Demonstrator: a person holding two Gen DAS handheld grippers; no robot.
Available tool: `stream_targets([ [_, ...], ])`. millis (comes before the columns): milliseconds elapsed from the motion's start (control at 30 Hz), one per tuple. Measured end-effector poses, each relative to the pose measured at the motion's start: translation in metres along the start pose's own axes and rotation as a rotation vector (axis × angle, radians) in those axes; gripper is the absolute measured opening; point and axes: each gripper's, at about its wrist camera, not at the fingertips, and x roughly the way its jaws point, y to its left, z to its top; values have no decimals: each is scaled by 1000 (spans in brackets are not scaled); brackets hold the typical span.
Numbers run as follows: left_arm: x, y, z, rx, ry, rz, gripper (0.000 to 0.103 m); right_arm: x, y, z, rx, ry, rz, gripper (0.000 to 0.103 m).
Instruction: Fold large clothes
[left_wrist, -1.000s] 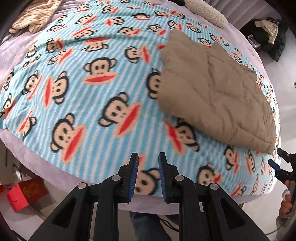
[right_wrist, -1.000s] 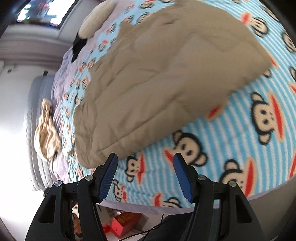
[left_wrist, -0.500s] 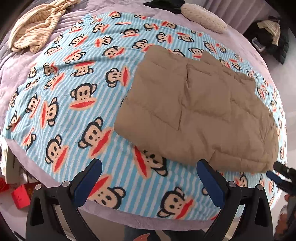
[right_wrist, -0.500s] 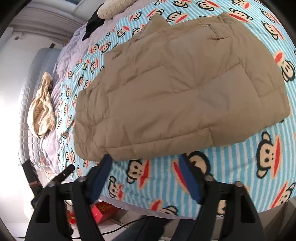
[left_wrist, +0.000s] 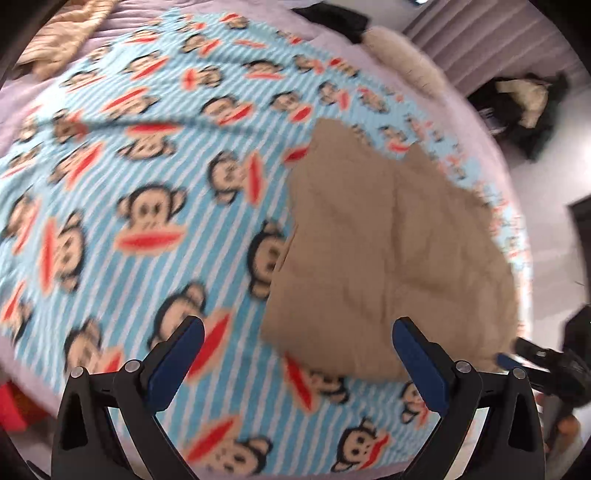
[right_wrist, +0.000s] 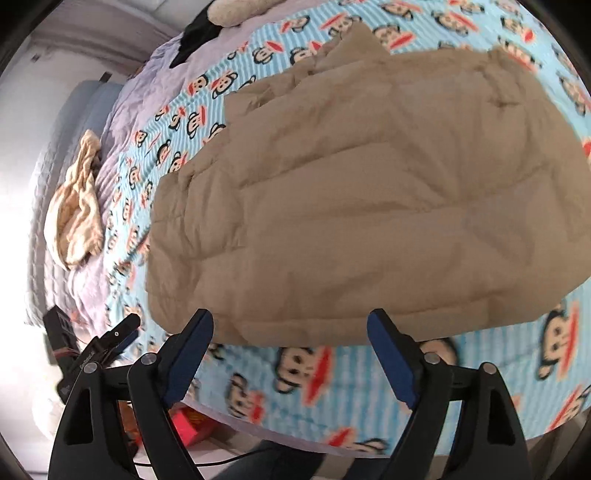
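Observation:
A tan quilted jacket (left_wrist: 384, 254) (right_wrist: 369, 206) lies folded flat on a blue striped monkey-print blanket (left_wrist: 147, 206) (right_wrist: 351, 384) that covers the bed. My left gripper (left_wrist: 297, 350) hovers wide open above the blanket, at the jacket's near left corner, with nothing between its blue pads. My right gripper (right_wrist: 290, 341) is over the jacket's near edge; its jaws are opening and hold nothing. The other gripper shows at the edge of each view: the right one (left_wrist: 532, 356) at the far right, the left one (right_wrist: 110, 339) at the lower left.
A beige striped garment (left_wrist: 62, 37) (right_wrist: 75, 206) is crumpled on the lilac bedspread beyond the blanket. A cream pillow (left_wrist: 402, 55) and a black item (right_wrist: 195, 40) lie near the headboard. Dark clothes (left_wrist: 517, 107) are piled on the floor, and a red box (right_wrist: 192, 424) sits below the bed's edge.
My left gripper went from shut to wide open and swung across the blanket by the jacket's left corner. My right jaws spread wider and came in over the jacket's near edge.

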Motion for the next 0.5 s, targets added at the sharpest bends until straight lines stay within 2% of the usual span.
stream_targets([
  [67, 9, 0, 12, 64, 30, -87, 102, 9, 8, 5, 4, 4, -1, 88],
  [133, 29, 1, 20, 114, 106, -176, 102, 18, 14, 10, 13, 5, -12, 88],
  [200, 54, 2, 23, 144, 204, -261, 85, 32, 18, 14, 35, 26, -18, 88],
  [267, 71, 3, 22, 166, 286, -331, 82, 43, 21, 16, 41, 43, -55, 88],
  [300, 77, 4, 20, 182, 317, -356, 71, 47, 22, 16, 44, 50, -70, 88],
  [400, 93, 13, 11, 238, 388, -304, 47, 56, 23, 15, 52, 70, -103, 88],
  [500, 106, 33, 6, 192, 431, -296, 41, 62, 21, 14, 64, 88, -128, 88],
])
